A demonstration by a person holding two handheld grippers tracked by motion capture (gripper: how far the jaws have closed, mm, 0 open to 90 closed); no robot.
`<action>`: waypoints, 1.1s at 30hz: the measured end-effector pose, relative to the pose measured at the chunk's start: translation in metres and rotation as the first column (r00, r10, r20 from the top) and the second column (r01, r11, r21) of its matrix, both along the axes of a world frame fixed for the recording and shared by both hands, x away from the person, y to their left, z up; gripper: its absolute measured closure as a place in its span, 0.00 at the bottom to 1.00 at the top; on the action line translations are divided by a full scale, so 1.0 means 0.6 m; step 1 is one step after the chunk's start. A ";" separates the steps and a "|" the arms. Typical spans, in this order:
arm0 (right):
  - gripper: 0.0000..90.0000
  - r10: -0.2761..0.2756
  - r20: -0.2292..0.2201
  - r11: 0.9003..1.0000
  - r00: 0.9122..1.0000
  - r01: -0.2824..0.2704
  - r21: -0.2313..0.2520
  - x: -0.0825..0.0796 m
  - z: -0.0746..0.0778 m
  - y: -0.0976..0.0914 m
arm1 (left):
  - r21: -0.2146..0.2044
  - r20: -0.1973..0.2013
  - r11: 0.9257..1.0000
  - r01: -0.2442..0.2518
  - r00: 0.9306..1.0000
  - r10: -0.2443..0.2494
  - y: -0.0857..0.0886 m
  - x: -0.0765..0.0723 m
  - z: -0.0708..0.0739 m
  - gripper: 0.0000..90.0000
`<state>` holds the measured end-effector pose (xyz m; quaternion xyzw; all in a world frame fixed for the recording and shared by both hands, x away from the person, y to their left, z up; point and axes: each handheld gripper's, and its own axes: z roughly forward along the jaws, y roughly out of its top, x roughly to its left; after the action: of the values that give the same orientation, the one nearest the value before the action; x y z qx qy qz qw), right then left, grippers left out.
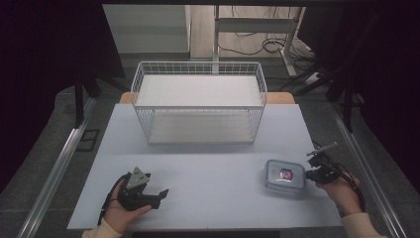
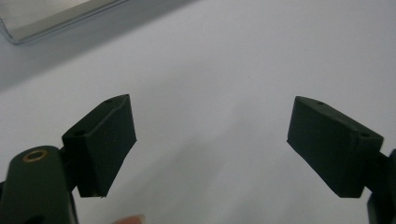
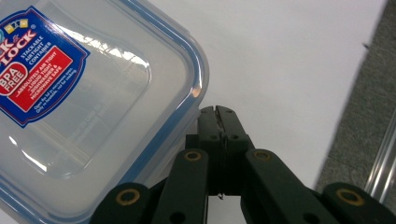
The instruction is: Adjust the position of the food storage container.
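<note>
A clear plastic container (image 1: pixel 285 175) with a blue-rimmed lid and a red and blue label lay flat at the near right of the pale table (image 1: pixel 208 163). The right gripper (image 1: pixel 317 172) sat just right of it, jaws pressed fully together with nothing between them. In the right gripper view the closed fingertips (image 3: pixel 218 122) stood at the container's (image 3: pixel 84 107) edge, touching or almost touching its side. At the near left, well apart, the left gripper (image 1: pixel 148 191) was held with jaws spread wide and empty over bare table. A white wire basket (image 1: pixel 198 101) stood at the far middle.
</note>
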<state>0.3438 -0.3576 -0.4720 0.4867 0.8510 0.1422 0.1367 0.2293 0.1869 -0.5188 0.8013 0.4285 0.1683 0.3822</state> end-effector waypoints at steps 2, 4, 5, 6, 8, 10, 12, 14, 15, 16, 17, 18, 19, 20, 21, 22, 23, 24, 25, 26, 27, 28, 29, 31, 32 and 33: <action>1.00 0.007 0.000 1.000 1.000 -0.007 0.001 0.002 0.000 0.005 | 0.000 0.000 1.000 0.000 1.000 0.000 0.000 0.000 0.000 0.16; 1.00 0.028 0.003 1.000 1.000 -0.028 0.003 0.009 -0.002 0.021 | 0.002 0.001 1.000 0.000 1.000 0.000 -0.001 0.000 0.000 0.16; 1.00 0.035 0.002 0.999 0.999 -0.035 0.004 0.012 -0.002 0.027 | 0.002 0.001 1.000 0.000 1.000 0.000 0.000 0.000 0.000 0.16; 1.00 0.041 0.004 0.999 0.999 -0.041 0.008 0.013 -0.002 0.033 | 0.002 0.000 1.000 0.000 1.000 0.000 0.000 -0.001 0.000 0.17; 1.00 0.060 0.007 0.998 0.998 -0.060 0.013 0.016 -0.002 0.047 | 0.003 -0.001 1.000 0.001 1.000 -0.001 0.000 -0.001 0.000 0.16; 1.00 0.071 0.008 0.997 0.997 -0.071 0.015 0.016 -0.001 0.054 | 0.004 -0.001 1.000 0.003 1.000 -0.003 0.000 -0.001 0.000 0.16; 1.00 0.102 0.012 0.994 0.995 -0.102 0.023 0.016 -0.001 0.077 | 0.002 -0.001 1.000 0.004 1.000 -0.004 0.000 -0.001 0.000 0.16; 1.00 0.113 0.012 0.993 0.993 -0.114 0.024 0.016 -0.001 0.084 | 0.002 0.000 1.000 0.004 1.000 -0.004 0.001 -0.001 0.000 0.16; 1.00 0.136 0.011 0.990 0.991 -0.136 0.025 0.014 -0.002 0.099 | 0.002 0.001 1.000 0.003 1.000 -0.003 0.001 -0.002 0.000 0.16; 1.00 0.136 0.011 0.990 0.991 -0.136 0.025 0.014 -0.002 0.099 | 0.001 0.001 1.000 0.002 1.000 -0.002 0.001 -0.002 0.000 0.16; 1.00 0.148 0.008 0.989 0.989 -0.148 0.029 0.012 -0.003 0.106 | 0.000 0.002 1.000 0.001 1.000 -0.001 0.002 -0.002 0.001 0.16; 1.00 0.161 0.006 0.986 0.987 -0.161 0.031 0.009 -0.003 0.115 | -0.001 0.002 1.000 0.001 1.000 -0.001 0.003 -0.002 0.001 0.16; 1.00 0.183 0.003 0.983 0.983 -0.183 0.031 0.005 -0.003 0.128 | -0.002 0.002 1.000 0.000 1.000 0.000 0.003 -0.002 0.001 0.17; 1.00 0.183 0.003 0.983 0.983 -0.183 0.031 0.005 -0.003 0.128 | -0.002 0.002 1.000 0.000 1.000 0.000 0.003 -0.002 0.000 0.17; 1.00 0.197 0.002 0.980 0.980 -0.197 0.031 0.002 -0.003 0.135 | -0.001 0.001 1.000 0.001 1.000 -0.001 0.002 -0.002 0.000 0.17; 1.00 0.224 0.002 0.974 0.975 -0.224 0.030 -0.004 -0.001 0.148 | 0.001 0.000 1.000 0.002 1.000 -0.002 0.002 -0.002 0.000 0.17; 1.00 0.235 0.005 0.972 0.972 -0.235 0.028 -0.007 0.000 0.155 | 0.002 0.000 1.000 0.004 1.000 -0.004 0.001 -0.002 0.000 0.17; 1.00 0.246 0.000 0.969 0.969 -0.246 0.029 -0.010 0.001 0.161 | 0.003 0.001 1.000 0.007 1.000 -0.007 0.000 -0.002 0.000 0.17; 1.00 0.260 0.000 0.965 0.966 -0.260 0.031 -0.012 0.002 0.167 | 0.003 0.001 1.000 0.007 1.000 -0.007 0.000 -0.002 0.000 0.17; 1.00 0.269 -0.002 0.962 0.963 -0.269 0.036 -0.014 0.002 0.173 | 0.004 0.000 1.000 0.007 1.000 -0.007 -0.001 -0.002 0.000 0.17; 1.00 0.279 -0.001 0.960 0.960 -0.279 0.037 -0.015 0.001 0.179 | 0.004 0.000 1.000 0.007 1.000 -0.007 -0.001 -0.002 0.000 0.17; 1.00 0.291 -0.002 0.956 0.957 -0.290 0.035 -0.016 0.000 0.186 | 0.004 0.001 1.000 0.007 1.000 -0.007 -0.001 -0.002 0.000 0.17; 1.00 0.297 -0.003 0.954 0.955 -0.297 0.035 -0.017 0.000 0.191 | 0.005 0.002 1.000 0.008 1.000 -0.008 -0.001 -0.003 0.000 0.17; 1.00 0.317 -0.009 0.948 0.948 -0.317 0.038 -0.020 -0.002 0.203 | 0.002 0.002 1.000 0.007 1.000 -0.007 0.000 -0.004 0.001 0.17; 1.00 0.327 -0.012 0.944 0.945 -0.326 0.043 -0.022 -0.003 0.209 | 0.002 0.002 1.000 0.007 1.000 -0.007 0.000 -0.004 0.001 0.17; 1.00 0.327 -0.012 0.944 0.945 -0.326 0.043 -0.022 -0.003 0.209 | 0.002 0.001 1.000 0.007 1.000 -0.007 0.000 -0.004 0.001 0.17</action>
<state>0.3308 -0.2321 -0.4740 0.3431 0.9181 0.1752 0.0933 0.2267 0.1871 -0.5184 0.8030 0.4251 0.1679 0.3825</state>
